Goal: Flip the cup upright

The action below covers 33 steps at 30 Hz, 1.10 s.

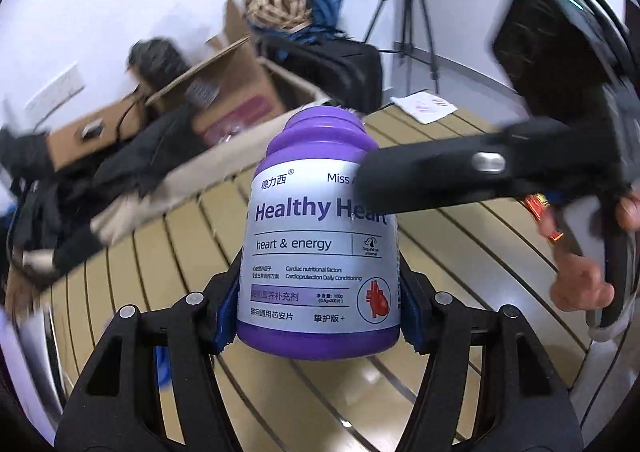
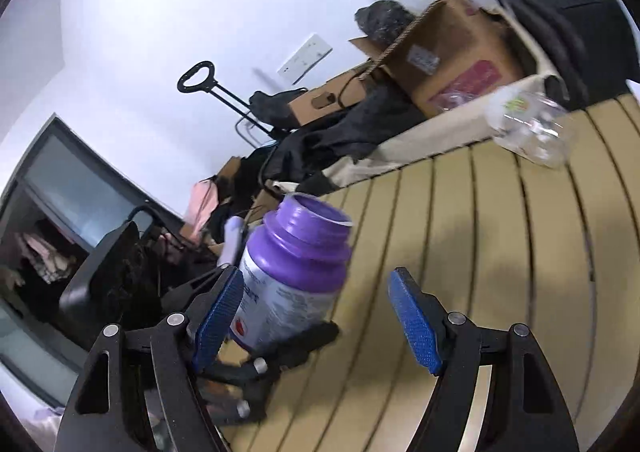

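Observation:
My left gripper (image 1: 319, 292) is shut on a purple bottle (image 1: 320, 236) with a white "Healthy Heart" label. The bottle is upright, lidless, and raised above the slatted table (image 1: 168, 252). A black finger (image 1: 440, 180) of my right gripper crosses in front of the bottle's upper right. In the right wrist view my right gripper (image 2: 316, 320) is open, its blue pads wide apart, with the same bottle (image 2: 288, 284) just past its left pad. A clear glass cup (image 2: 528, 128), blurred, lies tilted on the table's far right. It does not show in the left wrist view.
Cardboard boxes (image 1: 224, 92) and dark clothing (image 1: 132, 168) crowd the table's far edge. A tripod (image 1: 408, 12) stands by the wall and a paper sheet (image 1: 424, 106) lies behind the table. A person's hand (image 1: 580, 284) holds the right gripper, near a red packet (image 1: 542, 212).

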{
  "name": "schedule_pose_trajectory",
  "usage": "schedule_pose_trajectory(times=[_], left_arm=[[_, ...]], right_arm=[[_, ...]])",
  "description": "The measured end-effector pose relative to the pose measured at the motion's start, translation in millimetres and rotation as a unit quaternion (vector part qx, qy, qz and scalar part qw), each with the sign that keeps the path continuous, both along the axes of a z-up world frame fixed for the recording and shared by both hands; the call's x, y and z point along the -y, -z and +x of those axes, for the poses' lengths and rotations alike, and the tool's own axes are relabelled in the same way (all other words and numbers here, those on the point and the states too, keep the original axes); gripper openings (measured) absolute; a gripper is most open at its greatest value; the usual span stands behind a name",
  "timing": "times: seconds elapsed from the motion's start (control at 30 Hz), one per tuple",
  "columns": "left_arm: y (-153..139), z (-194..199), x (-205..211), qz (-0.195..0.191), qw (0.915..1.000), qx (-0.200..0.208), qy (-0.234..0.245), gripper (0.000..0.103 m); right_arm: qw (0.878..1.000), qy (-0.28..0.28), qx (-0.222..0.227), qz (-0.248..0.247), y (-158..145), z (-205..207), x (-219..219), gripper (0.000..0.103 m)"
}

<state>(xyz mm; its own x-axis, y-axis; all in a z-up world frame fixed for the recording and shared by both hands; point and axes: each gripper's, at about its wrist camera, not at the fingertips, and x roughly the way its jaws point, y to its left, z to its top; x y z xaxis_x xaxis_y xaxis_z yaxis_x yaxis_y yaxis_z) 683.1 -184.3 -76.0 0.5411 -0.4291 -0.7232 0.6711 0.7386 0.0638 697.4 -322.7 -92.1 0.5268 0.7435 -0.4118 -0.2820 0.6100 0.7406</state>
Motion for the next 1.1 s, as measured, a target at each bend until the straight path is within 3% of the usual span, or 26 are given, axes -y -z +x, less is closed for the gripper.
schedule_pose_trajectory(times=[0.1, 0.13, 0.27, 0.37, 0.4, 0.5, 0.57, 0.67, 0.73, 0.8, 0.83, 0.9, 1.0, 1.1], left_arm=[[-4.6, 9.6, 10.0, -0.014, 0.9993, 0.018, 0.028, 0.06], [-5.4, 12.3, 13.6, -0.015, 0.9991, 0.021, 0.034, 0.06], [-8.3, 30.4, 27.7, -0.015, 0.9983, 0.02, 0.053, 0.06], [-8.2, 49.1, 36.2, -0.025, 0.9945, 0.003, 0.102, 0.06], [-7.0, 53.7, 38.1, -0.032, 0.9906, 0.009, 0.133, 0.061], [2.9, 68.8, 45.7, -0.036, 0.983, 0.028, 0.178, 0.062], [9.7, 80.9, 46.0, -0.048, 0.9787, 0.001, 0.2, 0.066], [16.7, 86.8, 43.6, -0.048, 0.9734, -0.001, 0.224, 0.077], [15.7, 87.2, 40.5, -0.056, 0.974, -0.005, 0.219, 0.078], [7.3, 79.8, 34.0, -0.088, 0.9739, 0.018, 0.209, 0.08], [3.7, 76.1, 33.8, -0.095, 0.9761, 0.036, 0.192, 0.087], [5.3, 66.7, 36.6, -0.077, 0.985, 0.058, 0.143, 0.097], [17.6, 46.8, 36.0, -0.053, 0.9908, 0.043, 0.117, 0.097], [34.7, 36.4, 22.0, -0.056, 0.9935, 0.03, 0.094, 0.098]], right_arm=[[0.999, -0.002, -0.023, 0.042, -0.8, 21.7, 3.8, 0.079], [0.999, 0.002, -0.027, 0.045, -0.6, 27.4, 5.3, 0.071], [0.999, 0.023, -0.019, 0.036, -5.3, 38.3, 16.1, 0.07], [0.997, 0.048, 0.03, -0.046, -25.2, 36.7, 12.9, 0.07], [0.992, 0.063, 0.049, -0.098, -33.4, 35.6, 7.7, 0.07], [0.968, 0.096, 0.096, -0.21, -45.1, 32.9, -5.4, 0.07], [0.95, 0.109, 0.118, -0.268, -44.9, 31.4, -13.6, 0.07], [0.941, 0.114, 0.129, -0.292, -40.4, 32.4, -14.4, 0.07], [0.938, 0.116, 0.126, -0.302, -33.9, 36.4, -14.9, 0.07], [0.937, 0.12, 0.123, -0.305, -28.8, 38.2, -14.5, 0.07], [0.937, 0.122, 0.123, -0.303, -27.2, 38.4, -15.4, 0.07], [0.936, 0.12, 0.13, -0.305, -26.5, 31.4, -17.9, 0.07], [0.927, 0.096, 0.132, -0.339, -18.0, 24.4, -27.8, 0.07], [0.919, 0.072, 0.123, -0.368, -0.3, 20.5, -34.0, 0.07]])
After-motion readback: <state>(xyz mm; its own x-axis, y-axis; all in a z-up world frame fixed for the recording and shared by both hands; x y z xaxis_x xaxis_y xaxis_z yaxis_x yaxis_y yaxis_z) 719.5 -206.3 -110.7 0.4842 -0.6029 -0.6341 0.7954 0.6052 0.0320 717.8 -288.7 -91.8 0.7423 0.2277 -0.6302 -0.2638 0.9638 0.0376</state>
